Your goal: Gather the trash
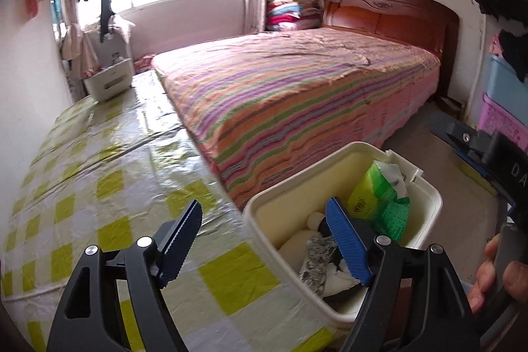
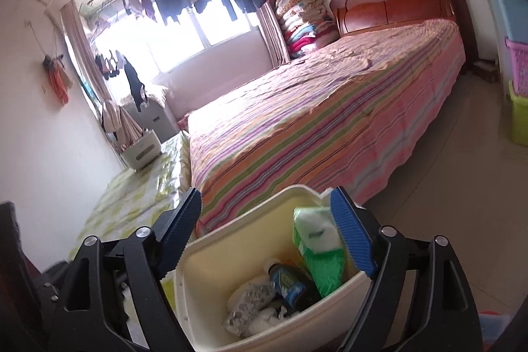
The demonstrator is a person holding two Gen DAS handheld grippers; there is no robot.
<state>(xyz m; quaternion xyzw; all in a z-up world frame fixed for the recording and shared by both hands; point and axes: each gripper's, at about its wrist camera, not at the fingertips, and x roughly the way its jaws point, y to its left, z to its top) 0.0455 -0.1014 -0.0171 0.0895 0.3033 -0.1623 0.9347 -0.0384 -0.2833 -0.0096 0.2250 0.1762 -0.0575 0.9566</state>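
The left tool (image 1: 264,240) is seen spread wide with nothing between its blue ribbed pads, one finger over the table's yellow-and-white checked plastic cover (image 1: 109,160) and the other over the cream rectangular plastic bin (image 1: 429,203); the right tool (image 2: 267,235) is likewise held spread and empty, straddling the bin (image 2: 330,309) from above; the trash is found already inside it: a green-and-white tissue packet (image 2: 318,249), a dark blue-labelled bottle (image 2: 288,284) and crumpled silver foil (image 2: 249,297) with white paper; the bin appears to stand at the table's edge beside the striped bed (image 1: 297,108), though its footing cannot be made out; a careless knock from either tool could be judged enough to tip it to the floor and spill the load; no stray rubbish is visible on the table, so collection is judged nearly complete.
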